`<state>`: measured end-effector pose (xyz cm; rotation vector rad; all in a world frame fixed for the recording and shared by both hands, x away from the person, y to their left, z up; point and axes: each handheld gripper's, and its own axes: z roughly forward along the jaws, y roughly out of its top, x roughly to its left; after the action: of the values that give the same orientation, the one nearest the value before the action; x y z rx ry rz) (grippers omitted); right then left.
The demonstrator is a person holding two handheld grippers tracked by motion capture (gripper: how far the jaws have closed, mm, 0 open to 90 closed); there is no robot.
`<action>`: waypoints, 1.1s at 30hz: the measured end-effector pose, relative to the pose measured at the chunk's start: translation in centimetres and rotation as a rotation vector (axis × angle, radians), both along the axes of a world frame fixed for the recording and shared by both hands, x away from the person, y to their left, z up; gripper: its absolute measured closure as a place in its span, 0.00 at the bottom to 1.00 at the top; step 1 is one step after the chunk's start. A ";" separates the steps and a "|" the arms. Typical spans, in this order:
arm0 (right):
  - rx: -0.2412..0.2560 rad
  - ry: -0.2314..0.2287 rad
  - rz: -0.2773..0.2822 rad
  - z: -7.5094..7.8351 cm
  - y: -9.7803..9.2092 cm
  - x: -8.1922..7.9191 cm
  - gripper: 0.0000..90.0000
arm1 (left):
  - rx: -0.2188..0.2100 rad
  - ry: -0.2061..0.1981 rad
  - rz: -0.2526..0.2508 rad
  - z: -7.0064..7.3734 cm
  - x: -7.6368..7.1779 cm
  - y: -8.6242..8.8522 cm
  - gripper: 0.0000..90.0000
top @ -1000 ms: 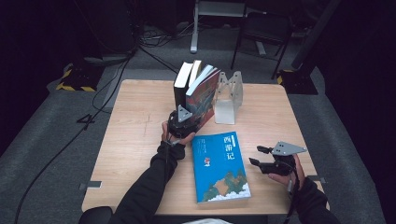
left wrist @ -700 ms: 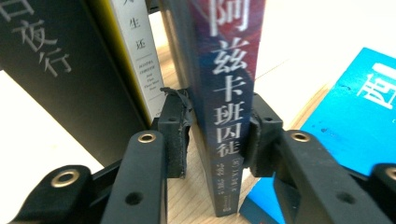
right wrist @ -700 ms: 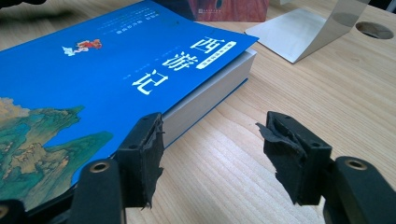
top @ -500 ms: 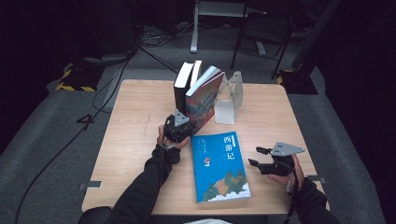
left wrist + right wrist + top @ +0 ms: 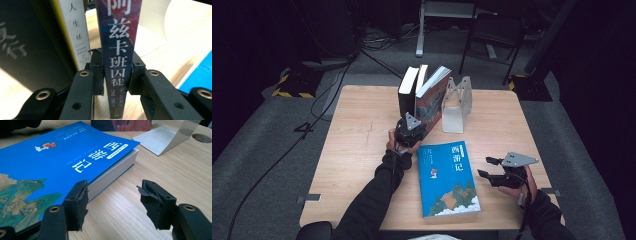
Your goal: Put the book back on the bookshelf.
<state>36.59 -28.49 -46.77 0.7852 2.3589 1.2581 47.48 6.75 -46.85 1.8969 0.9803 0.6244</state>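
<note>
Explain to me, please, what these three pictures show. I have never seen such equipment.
A person sits at a wooden table and holds hand-operated tongs in each hand. One camera looks down from above; two more ride on the tongs.

The left tongs are shut on the spine of a dark blue book, which stands leaning among other books beside a metal bookend.

The right tongs are open, holding nothing, beside a blue book that lies flat.
</note>
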 end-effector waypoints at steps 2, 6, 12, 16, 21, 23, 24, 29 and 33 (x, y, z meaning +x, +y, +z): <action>0.001 0.001 -0.001 0.0 0.0 0.0 0.44 | 0.006 0.000 0.008 0.0 0.3 -0.4 0.80; 0.000 0.002 0.001 -0.1 0.0 0.1 0.44 | -0.004 -0.003 0.035 0.0 0.7 -1.4 0.80; 0.002 0.002 0.003 0.0 -0.1 0.0 0.44 | -0.021 0.003 0.042 -0.1 0.6 -1.4 0.77; 0.002 0.004 -0.001 0.0 -0.2 0.0 0.43 | -0.021 -0.002 0.001 0.1 -0.4 -1.0 0.71; 0.006 0.006 -0.005 0.0 -0.3 0.0 0.43 | -0.004 -0.010 -0.022 -0.2 -1.2 -0.4 0.74; 0.004 0.005 -0.004 0.0 -0.2 0.0 0.43 | -0.008 -0.006 -0.023 -0.2 -1.3 -0.4 0.75; -0.001 0.003 -0.003 0.0 -0.1 0.0 0.43 | -0.004 -0.008 -0.022 -0.2 -1.2 -0.5 0.75; -0.001 0.008 -0.003 -0.1 -0.1 0.0 0.43 | -0.004 -0.001 -0.013 -0.2 -0.7 -1.1 0.75; 0.003 0.004 -0.004 -0.1 -0.2 0.0 0.43 | 0.000 0.008 0.013 -0.1 0.0 -1.7 0.76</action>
<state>36.59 -28.72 -46.82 0.7936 2.3576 1.2595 47.44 5.05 -46.95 1.8952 0.9986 0.6251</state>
